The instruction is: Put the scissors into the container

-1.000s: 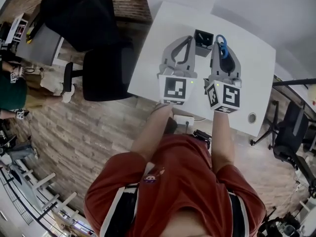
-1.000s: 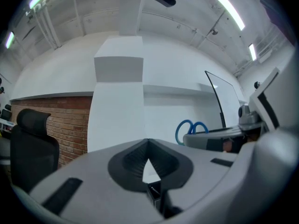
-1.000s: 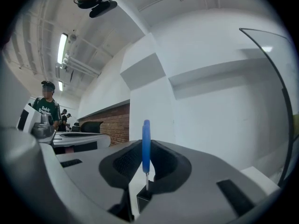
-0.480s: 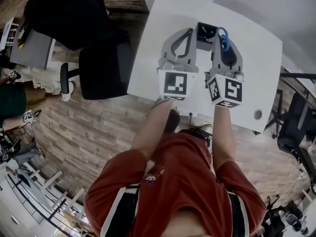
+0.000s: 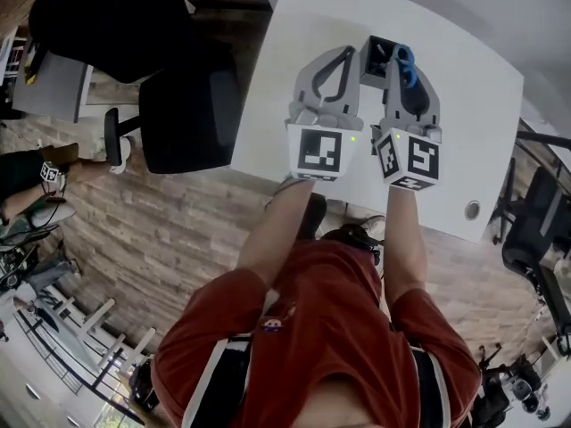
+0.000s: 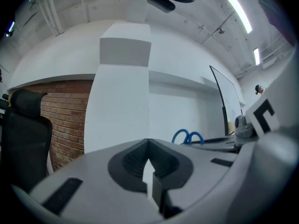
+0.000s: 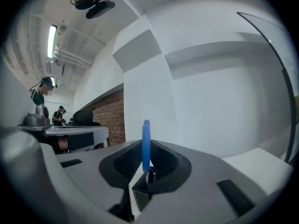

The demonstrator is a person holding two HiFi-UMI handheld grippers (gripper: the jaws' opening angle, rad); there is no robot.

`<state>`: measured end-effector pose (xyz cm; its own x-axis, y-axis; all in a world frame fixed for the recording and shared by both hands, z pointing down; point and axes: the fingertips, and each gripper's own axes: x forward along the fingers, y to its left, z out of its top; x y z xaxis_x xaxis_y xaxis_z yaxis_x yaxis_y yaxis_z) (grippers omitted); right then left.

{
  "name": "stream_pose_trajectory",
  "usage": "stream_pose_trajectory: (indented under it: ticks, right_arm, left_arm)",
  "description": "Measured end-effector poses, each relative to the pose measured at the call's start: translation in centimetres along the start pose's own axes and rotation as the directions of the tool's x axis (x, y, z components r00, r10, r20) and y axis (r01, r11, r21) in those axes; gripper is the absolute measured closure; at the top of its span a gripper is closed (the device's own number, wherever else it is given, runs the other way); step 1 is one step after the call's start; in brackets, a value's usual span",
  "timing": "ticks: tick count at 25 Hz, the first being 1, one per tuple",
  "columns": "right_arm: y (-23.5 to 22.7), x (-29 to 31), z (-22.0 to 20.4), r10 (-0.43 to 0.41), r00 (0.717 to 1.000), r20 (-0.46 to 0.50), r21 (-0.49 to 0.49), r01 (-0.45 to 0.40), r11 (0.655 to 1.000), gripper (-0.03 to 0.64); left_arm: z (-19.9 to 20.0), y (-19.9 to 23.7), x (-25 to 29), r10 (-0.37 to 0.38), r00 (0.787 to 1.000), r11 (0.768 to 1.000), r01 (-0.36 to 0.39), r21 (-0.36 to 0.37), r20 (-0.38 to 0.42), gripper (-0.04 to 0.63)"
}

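The scissors (image 5: 408, 69) have blue loop handles, and my right gripper (image 5: 399, 59) is shut on them above the white table (image 5: 473, 132). In the right gripper view the blue handle (image 7: 146, 136) stands upright between the jaws of the right gripper (image 7: 145, 147). The black square container (image 5: 376, 50) stands on the table just left of the scissors, between the two grippers' tips. My left gripper (image 5: 346, 53) is shut on nothing, left of the container. The left gripper view shows the left gripper (image 6: 148, 143) with tips together and the blue handles (image 6: 188, 136) off to the right.
A black office chair (image 5: 187, 105) stands left of the table on the wooden floor. A round grommet (image 5: 472, 209) sits near the table's front right edge. People are seen far left in the right gripper view.
Both grippers have sunk a little toward the table and moved forward, the right one still holding the scissors. The container now lies closer between their tips.
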<state>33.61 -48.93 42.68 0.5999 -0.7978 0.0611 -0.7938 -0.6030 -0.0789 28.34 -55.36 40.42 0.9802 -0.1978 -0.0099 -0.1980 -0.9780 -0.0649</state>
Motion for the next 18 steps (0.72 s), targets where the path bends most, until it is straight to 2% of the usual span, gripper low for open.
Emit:
stream_pose_trajectory:
  ticks: [4,18]
  right_arm:
    - [0.3,0.7,-1.2,-0.001,1.000,-0.026,-0.004,0.001,1.000,0.558]
    - [0.3,2.0,-5.4,-0.030,0.990,-0.137,-0.036,0.025,0.999,0.558]
  left_arm:
    - [-1.0,0.4,0.4,-0.006,1.000,1.000,0.006,0.000,-0.013,0.583]
    - [-4.0,1.0,0.2,0.020,0.999,0.997,-0.023,-0.071,-0.049,0.584]
